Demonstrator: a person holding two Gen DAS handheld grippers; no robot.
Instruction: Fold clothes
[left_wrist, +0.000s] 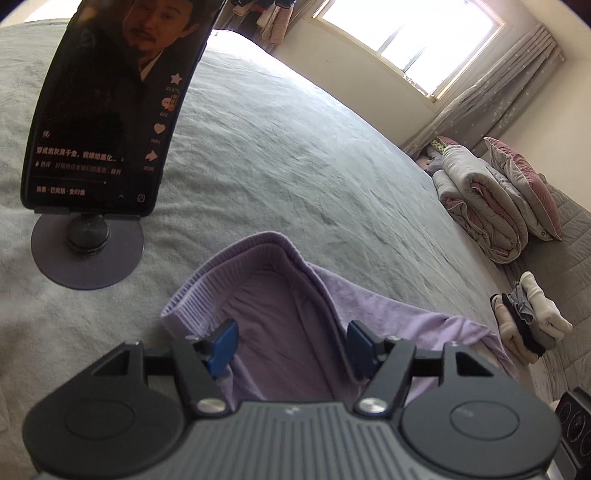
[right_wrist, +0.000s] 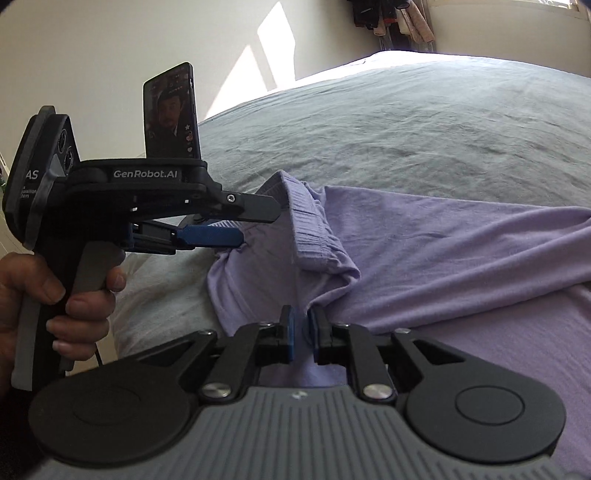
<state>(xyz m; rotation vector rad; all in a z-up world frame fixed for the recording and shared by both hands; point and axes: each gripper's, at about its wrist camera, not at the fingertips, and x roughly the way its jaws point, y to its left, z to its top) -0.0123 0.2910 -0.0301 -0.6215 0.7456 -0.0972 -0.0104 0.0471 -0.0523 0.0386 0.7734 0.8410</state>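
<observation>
1. the left gripper (left_wrist: 290, 345) stands well open, its blue pads (left_wrist: 223, 347) apart over the ribbed waistband of the lilac garment (left_wrist: 280, 295); fabric lies between and beneath them, and no pad visibly presses on it; the right wrist view shows it from the side, held by a hand (right_wrist: 55, 295) on its grip, tips just above the bunched cloth.
2. the right gripper (right_wrist: 301, 334) is open only a narrow way; a slim gap shows between its pads, low over a gathered fold of the garment; whether cloth is still pinched in that gap cannot be told.
3. the lilac garment lies on the grey bedsheet (left_wrist: 295, 155) near the bed's close edge, waistband turned up and open, the rest spreading flat to the right in the right wrist view.
4. beyond the garment the sheet runs wide and bare toward the far edge of the bed; a phone (left_wrist: 110, 99) on a round stand (left_wrist: 86, 254) sits just left of the waistband.
5. counts: two grippers, one lilac garment, one phone, one folded quilt (left_wrist: 484, 206), one pillow (left_wrist: 524, 184), one small pile of folded clothes (left_wrist: 528, 317) along the right side.
</observation>
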